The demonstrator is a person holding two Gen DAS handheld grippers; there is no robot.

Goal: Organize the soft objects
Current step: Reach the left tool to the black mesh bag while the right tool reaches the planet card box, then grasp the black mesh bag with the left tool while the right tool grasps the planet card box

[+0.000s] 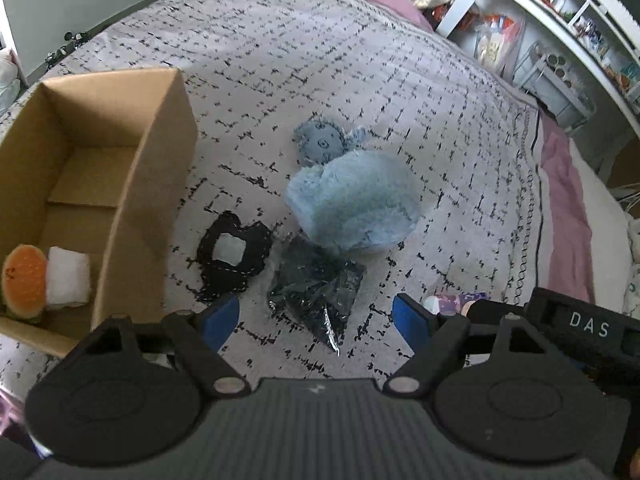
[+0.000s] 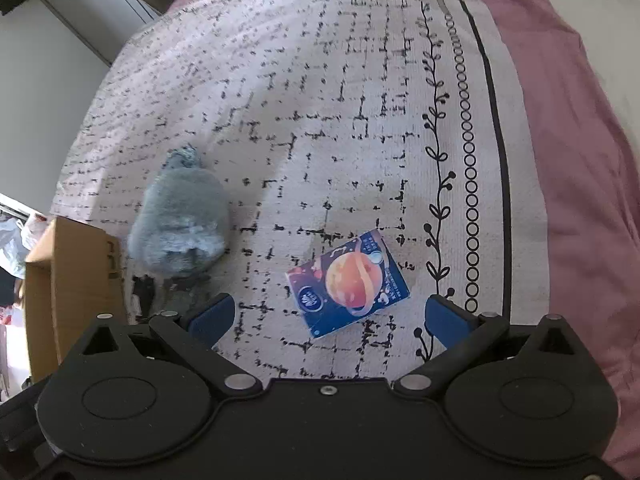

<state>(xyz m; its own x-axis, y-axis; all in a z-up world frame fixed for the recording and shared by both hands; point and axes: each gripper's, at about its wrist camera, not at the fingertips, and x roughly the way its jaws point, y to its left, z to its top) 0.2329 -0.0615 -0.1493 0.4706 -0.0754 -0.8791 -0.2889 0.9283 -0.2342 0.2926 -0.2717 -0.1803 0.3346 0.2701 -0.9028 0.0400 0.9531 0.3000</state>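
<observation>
In the left wrist view a cardboard box stands on the bed at left; it holds an orange plush slice and a white soft roll. A fluffy light-blue plush, a black crocheted piece and a dark item in clear wrap lie on the blanket. My left gripper is open and empty just before the wrapped item. My right gripper is open and empty, hovering over a blue tissue pack. The blue plush and box show at left.
The patterned blanket covers a bed with a pink sheet at right. White shelves full of clutter stand behind the bed. My right gripper's body shows at the lower right of the left wrist view.
</observation>
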